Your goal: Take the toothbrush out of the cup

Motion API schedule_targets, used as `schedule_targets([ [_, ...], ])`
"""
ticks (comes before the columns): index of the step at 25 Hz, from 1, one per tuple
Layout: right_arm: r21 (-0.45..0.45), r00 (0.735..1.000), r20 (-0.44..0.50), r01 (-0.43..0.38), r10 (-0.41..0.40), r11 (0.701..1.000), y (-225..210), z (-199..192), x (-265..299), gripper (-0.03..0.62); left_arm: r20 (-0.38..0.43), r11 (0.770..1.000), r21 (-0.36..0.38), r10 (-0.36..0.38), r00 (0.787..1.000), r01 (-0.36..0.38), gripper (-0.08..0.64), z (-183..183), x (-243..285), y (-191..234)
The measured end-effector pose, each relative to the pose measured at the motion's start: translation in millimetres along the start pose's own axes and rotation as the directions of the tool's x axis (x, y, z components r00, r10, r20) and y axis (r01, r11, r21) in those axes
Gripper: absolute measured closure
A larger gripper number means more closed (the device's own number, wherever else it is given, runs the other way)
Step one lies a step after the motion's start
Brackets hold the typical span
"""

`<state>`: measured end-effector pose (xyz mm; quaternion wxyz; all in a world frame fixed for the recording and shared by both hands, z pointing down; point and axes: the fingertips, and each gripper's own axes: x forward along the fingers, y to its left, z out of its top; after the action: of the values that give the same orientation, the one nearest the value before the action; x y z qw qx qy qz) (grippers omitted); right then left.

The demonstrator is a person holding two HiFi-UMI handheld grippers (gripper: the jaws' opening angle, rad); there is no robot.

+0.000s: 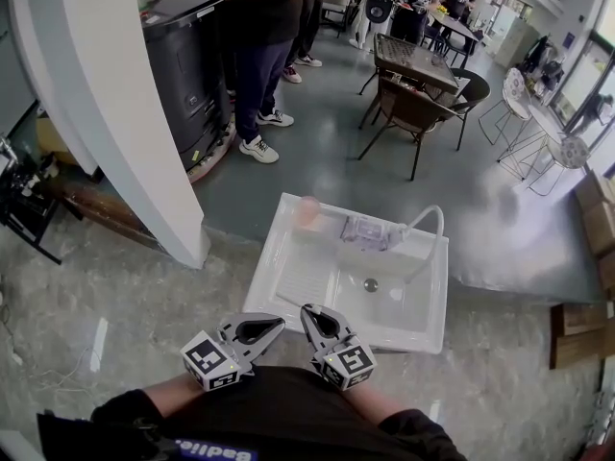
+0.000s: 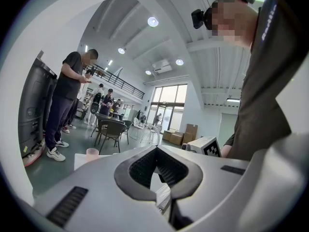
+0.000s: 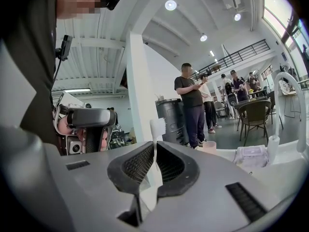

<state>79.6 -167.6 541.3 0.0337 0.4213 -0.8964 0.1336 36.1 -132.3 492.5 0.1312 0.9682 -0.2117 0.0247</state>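
The pink cup stands empty on the back left rim of the white sink, well away from both grippers; it also shows small in the right gripper view and in the left gripper view. My right gripper hovers at the sink's front edge, shut on the thin white toothbrush, whose head sticks up past the jaw tips. In the head view the toothbrush shows as a thin line over the basin. Close beside it on the left, my left gripper is shut and holds nothing.
A curved white faucet and a clear packet sit at the sink's back rim. A white pillar and a black machine stand to the left. People, chairs and tables fill the floor beyond.
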Motion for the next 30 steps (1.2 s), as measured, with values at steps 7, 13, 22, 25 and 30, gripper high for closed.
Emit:
schedule_targets([
  [7, -0.008, 1.000, 0.000, 0.007, -0.007, 1.000, -2.7, -0.2, -3.4, 0.565, -0.001, 1.000, 0.004, -0.004, 1.000, 0.004, 0.560, 0.1, 3.4, -1.8],
  [13, -0.010, 1.000, -0.011, 0.004, -0.004, 1.000, -2.1, -5.4, -4.9, 0.565, 0.000, 1.000, 0.005, -0.005, 1.000, 0.005, 0.560, -2.7, 4.7, -3.3],
  [22, -0.007, 1.000, -0.012, -0.010, 0.009, 1.000, 2.1, -7.9, -4.6, 0.565, 0.007, 1.000, 0.004, 0.000, 1.000, 0.000, 0.560, -2.6, 1.2, -5.4],
  [25, -0.004, 1.000, -0.019, 0.000, 0.000, 1.000, 1.5, -6.9, -4.7, 0.565, 0.008, 1.000, 0.002, 0.002, 1.000, -0.002, 0.560, -1.9, -0.4, -5.3],
  [30, -0.006, 1.000, -0.023, 0.007, -0.007, 1.000, 1.4, -8.4, -4.9, 0.565, 0.008, 1.000, -0.001, 0.004, 1.000, -0.004, 0.560, -4.7, -1.7, -5.9],
])
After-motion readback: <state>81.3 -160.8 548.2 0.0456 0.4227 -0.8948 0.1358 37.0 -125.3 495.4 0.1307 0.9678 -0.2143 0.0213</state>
